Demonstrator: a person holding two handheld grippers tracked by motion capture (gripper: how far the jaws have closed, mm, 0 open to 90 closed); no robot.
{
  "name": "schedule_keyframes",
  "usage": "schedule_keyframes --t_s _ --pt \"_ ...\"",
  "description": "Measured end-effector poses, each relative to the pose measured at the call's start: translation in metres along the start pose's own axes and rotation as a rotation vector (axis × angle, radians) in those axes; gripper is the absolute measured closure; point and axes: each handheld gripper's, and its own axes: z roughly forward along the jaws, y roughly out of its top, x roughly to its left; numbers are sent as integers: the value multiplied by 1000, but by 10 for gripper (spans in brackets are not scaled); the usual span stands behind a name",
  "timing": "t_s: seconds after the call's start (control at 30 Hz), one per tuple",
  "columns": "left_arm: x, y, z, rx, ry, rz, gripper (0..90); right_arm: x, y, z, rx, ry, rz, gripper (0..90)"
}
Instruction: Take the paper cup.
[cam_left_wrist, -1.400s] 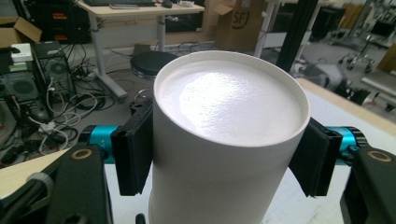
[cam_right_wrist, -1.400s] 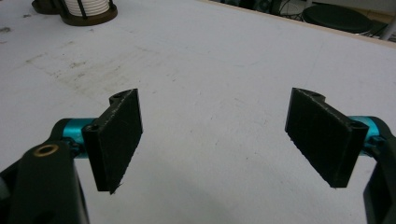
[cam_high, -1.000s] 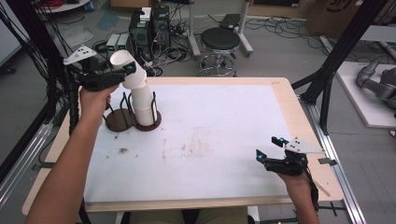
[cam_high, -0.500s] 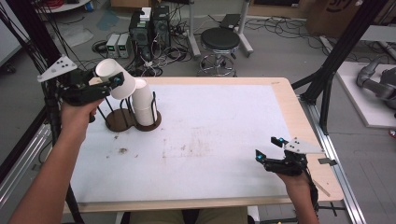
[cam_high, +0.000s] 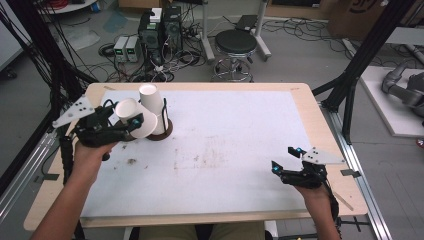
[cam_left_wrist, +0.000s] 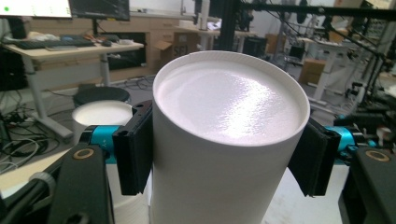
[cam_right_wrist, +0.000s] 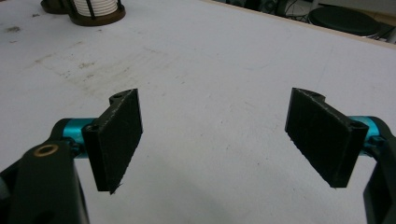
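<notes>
Big picture first: a workshop floor all around me, cables snaking everywhere, a round black stool (cam_high: 235, 42) past the far edge and computer boxes (cam_high: 160, 27) beside it. In my left gripper view, desks and monitors line the back of the room. Next, the table (cam_high: 320, 125), pale wood rim, topped by a white mat (cam_high: 235, 130) with a brownish smudge near its middle and a small dark speck toward my left side.

On the far left of the mat stands a dark round holder (cam_high: 162, 131) with thin upright rods, a stack of white cups (cam_high: 151, 102) rising out of it.

Now my left gripper (cam_high: 127, 122): jaws clamped on a white paper cup (cam_left_wrist: 229, 140), pads pressing both sides, the cup tipped on its side right next to the stack.

My right gripper (cam_right_wrist: 219, 140) hovers low over bare mat at the near right, jaws spread wide, nothing between them.
</notes>
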Motion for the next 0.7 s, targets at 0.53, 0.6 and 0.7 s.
schedule_keyframes --t_s 0.53,0.6,0.7 --pt "-18 -29 27 20 -112 -14 327 -1 1 5 -1 6 -2 193" --pt "-22 -33 33 25 -126 -6 327 0 2 7 1 10 1 192" --pt "-24 -35 36 34 -136 -6 327 2 1 7 7 17 -2 193"
